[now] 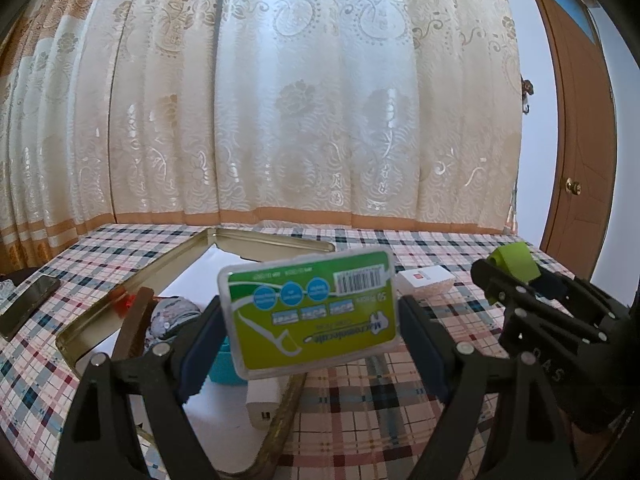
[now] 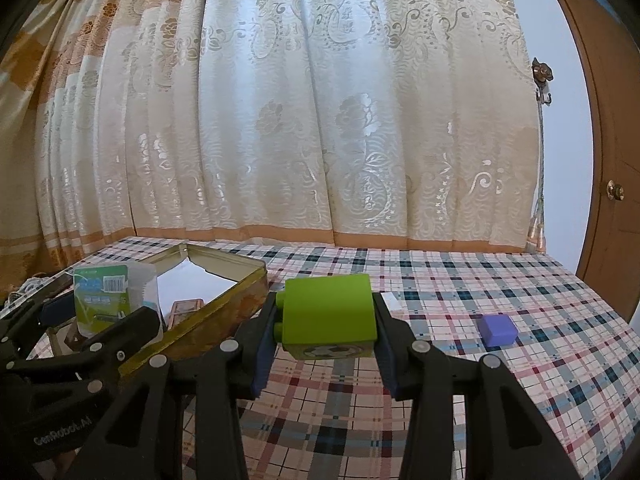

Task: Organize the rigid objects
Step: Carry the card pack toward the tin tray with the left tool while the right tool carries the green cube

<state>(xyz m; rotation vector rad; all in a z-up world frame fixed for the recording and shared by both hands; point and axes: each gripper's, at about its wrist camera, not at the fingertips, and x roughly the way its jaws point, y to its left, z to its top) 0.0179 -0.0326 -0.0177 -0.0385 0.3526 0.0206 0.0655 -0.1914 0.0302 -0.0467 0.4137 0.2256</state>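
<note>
The dental floss pick box (image 1: 314, 312), a clear plastic case with a green label and a barcode, is pinched by its two short ends between the jaws of the left gripper (image 1: 312, 340). It is held up off the surface, tilted with its label toward the camera (the print reads upside down), above the near corner of an open gold tin (image 1: 276, 242). In the right wrist view the same box (image 2: 105, 296) shows at the left, in front of the tin (image 2: 240, 300).

The right gripper (image 2: 325, 320) has its jaws pressed against the sides of a green toy block (image 2: 328, 308), which has round studs on its left face and a football picture on its underside. The block is held clear of the desk (image 2: 460, 280), just right of the tin. From the left wrist view the block (image 1: 514, 262) appears at the far right.

Inside the tin lie a patterned grey bundle (image 1: 172, 316), a teal item (image 1: 224, 364) partly hidden by the box, and a white charger plug (image 1: 262, 400). On the plaid cloth beyond sit a small white box (image 1: 426, 282) and, farther right, a purple cube (image 2: 498, 330). A dark phone (image 1: 30, 308) lies left of the tin. A floral curtain (image 2: 300, 120) hangs behind, with a brown door (image 2: 612, 160) at the right.
</note>
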